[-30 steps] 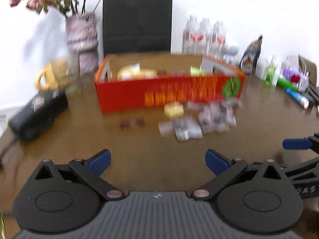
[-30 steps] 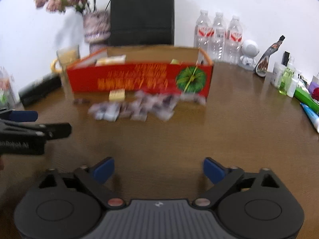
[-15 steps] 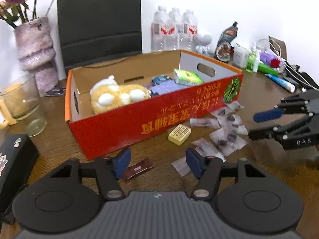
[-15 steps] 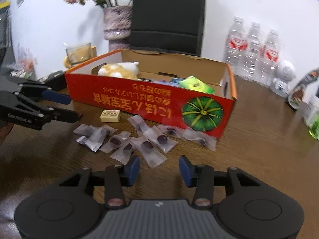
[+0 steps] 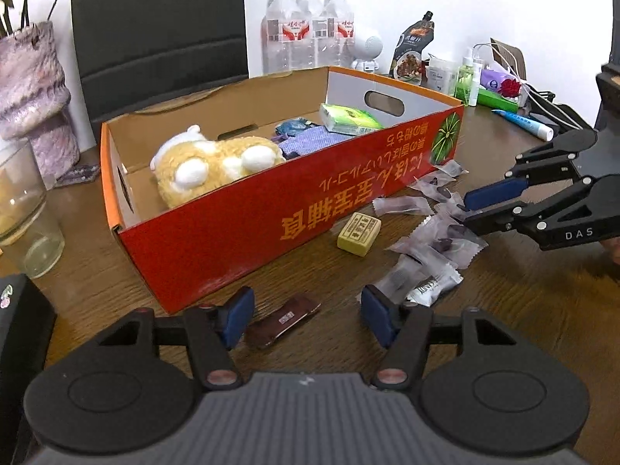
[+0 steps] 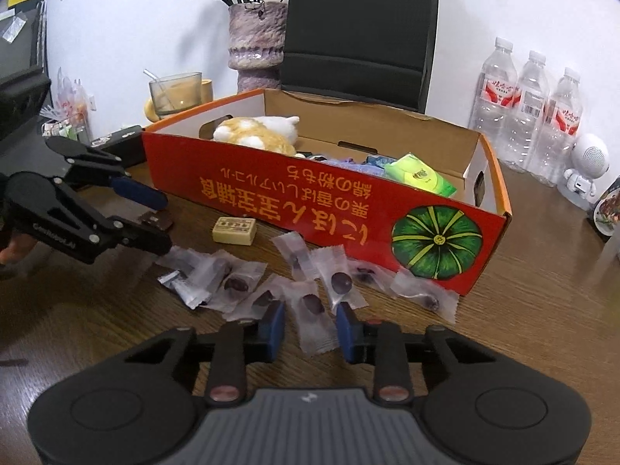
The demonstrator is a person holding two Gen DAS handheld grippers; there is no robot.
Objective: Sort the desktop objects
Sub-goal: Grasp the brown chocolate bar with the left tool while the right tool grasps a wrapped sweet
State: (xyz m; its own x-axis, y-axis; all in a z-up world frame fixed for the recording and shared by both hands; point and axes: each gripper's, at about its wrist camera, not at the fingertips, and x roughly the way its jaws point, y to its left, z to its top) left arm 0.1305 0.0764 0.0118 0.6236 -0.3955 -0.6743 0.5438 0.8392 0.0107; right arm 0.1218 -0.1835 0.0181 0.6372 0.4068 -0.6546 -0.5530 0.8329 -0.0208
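A lived-in home or office desk: beyond the jaws, a wooden table (image 5: 523, 310) holds a red cardboard box (image 5: 294, 209), bottled water (image 6: 531, 116), a vase of dried flowers (image 6: 255, 35) and toiletries (image 5: 469, 81), a black chair (image 6: 356, 31) behind.

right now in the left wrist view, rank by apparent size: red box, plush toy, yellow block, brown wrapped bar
1. red box, by far the largest.
2. plush toy, lying inside it.
3 and 4. brown wrapped bar and yellow block: the bar looks slightly longer, but it lies nearer the camera, so their order is unsure.
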